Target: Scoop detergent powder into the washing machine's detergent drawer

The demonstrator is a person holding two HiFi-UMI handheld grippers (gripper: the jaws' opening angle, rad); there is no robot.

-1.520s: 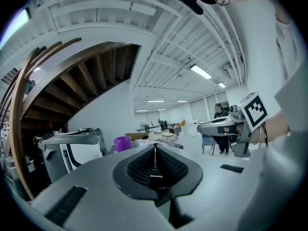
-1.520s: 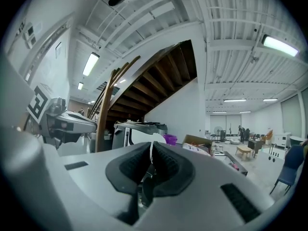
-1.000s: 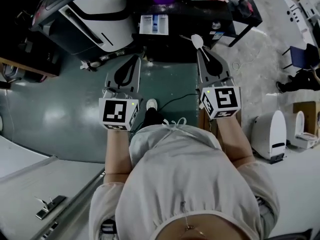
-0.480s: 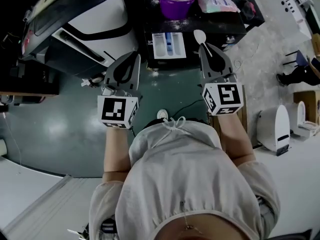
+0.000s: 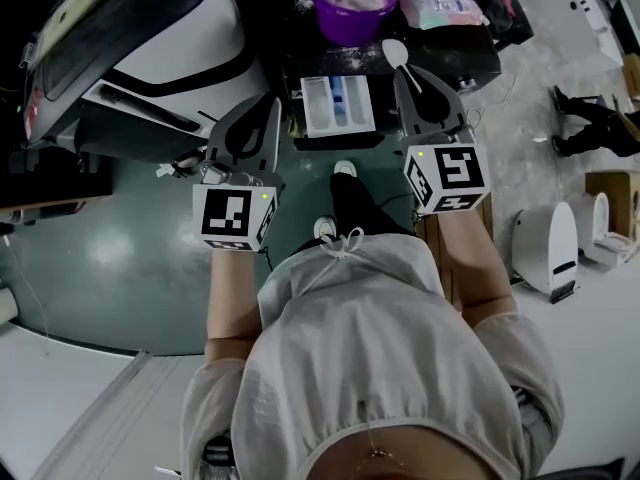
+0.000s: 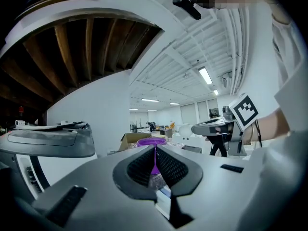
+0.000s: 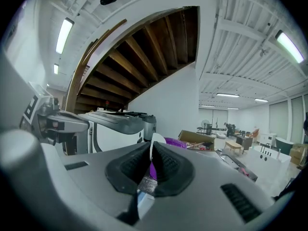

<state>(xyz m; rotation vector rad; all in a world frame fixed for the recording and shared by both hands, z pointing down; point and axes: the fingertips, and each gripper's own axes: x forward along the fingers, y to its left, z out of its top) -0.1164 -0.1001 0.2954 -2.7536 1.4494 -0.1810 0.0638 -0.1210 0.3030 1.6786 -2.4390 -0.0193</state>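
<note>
One white spoon [image 5: 394, 52] sits clamped in the right gripper [image 5: 401, 74] near the detergent drawer [image 5: 318, 106], while the left gripper [image 5: 271, 105] is closed, empty.

We seem to be in a big open test hall or lab, not a home: strip lights [image 6: 205, 75] line a long white room with cardboard boxes [image 6: 129, 139] and scattered tables [image 7: 234, 145], timber joists [image 7: 144, 57] show overhead, and a washing machine [image 5: 150, 48] stands loose on the polished floor [image 5: 120, 238] at upper left
</note>
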